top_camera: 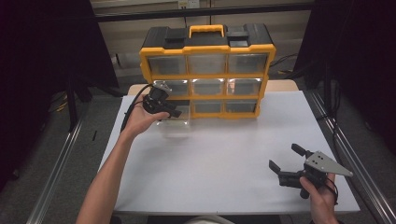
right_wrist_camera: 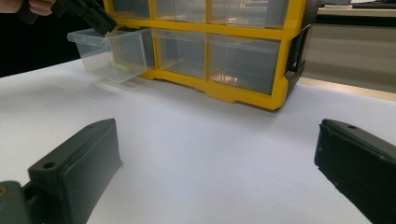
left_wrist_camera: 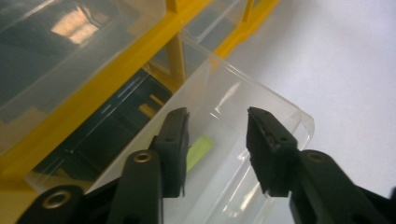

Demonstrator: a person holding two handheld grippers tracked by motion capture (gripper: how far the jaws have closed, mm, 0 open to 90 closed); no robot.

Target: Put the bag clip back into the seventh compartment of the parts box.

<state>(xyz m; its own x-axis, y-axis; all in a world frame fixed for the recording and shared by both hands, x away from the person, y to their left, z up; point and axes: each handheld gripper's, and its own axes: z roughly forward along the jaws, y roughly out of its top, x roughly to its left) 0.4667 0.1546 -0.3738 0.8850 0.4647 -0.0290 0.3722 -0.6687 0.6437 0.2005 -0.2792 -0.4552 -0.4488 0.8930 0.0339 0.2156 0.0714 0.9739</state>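
A yellow and black drawer organizer (top_camera: 205, 49) stands upright at the back of the white table (top_camera: 210, 163). Its bottom-left clear drawer (top_camera: 175, 127) is pulled out toward me. A small green piece (left_wrist_camera: 200, 150) lies on the drawer's floor, and it also appears as a green speck (right_wrist_camera: 122, 68) in the right gripper view. My left gripper (top_camera: 176, 113) hovers over the drawer's left rim, jaws apart with nothing between them (left_wrist_camera: 218, 116). My right gripper (top_camera: 284, 156) rests open near the table's front right, pointing at the organizer (right_wrist_camera: 243, 18).
The organizer's other clear drawers (top_camera: 208, 87) are pushed in. A black carry handle with a yellow grip (top_camera: 206, 31) tops the case. Metal rails (top_camera: 341, 149) run along both table sides. Dark curtains hang at left and right.
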